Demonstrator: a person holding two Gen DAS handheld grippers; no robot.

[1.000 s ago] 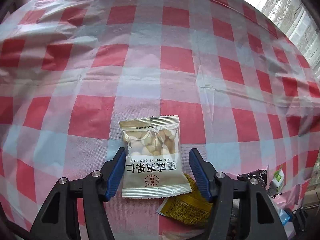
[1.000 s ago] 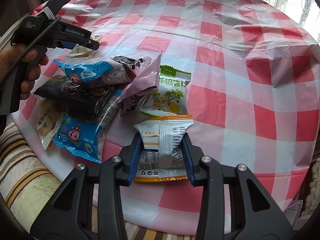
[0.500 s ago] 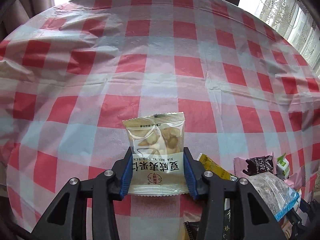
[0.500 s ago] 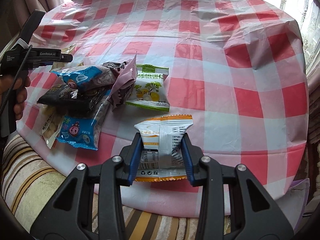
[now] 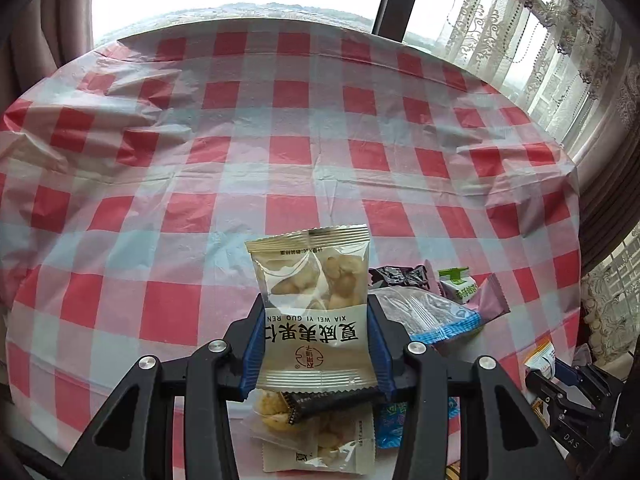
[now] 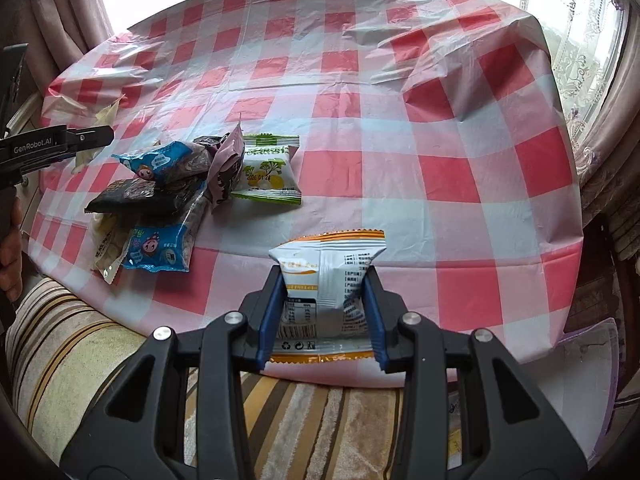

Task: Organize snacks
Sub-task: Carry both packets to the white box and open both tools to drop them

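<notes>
The left gripper (image 5: pixel 316 344) clamps a beige nut packet (image 5: pixel 314 304) by its side edges; the right gripper (image 6: pixel 323 312) clamps an orange-white snack packet (image 6: pixel 326 280) likewise. Both packets seem light, soft and crushable.

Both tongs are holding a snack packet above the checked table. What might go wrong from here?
1. The left tongs pinch the nut packet only by its side edges; the slick wrapper might slip out.
2. The right tongs hold the orange-trimmed packet near the table's front edge; if dropped, it may land on the striped cushion.
3. The snack pile is loosely stacked, so a nudge could scatter it.
</notes>
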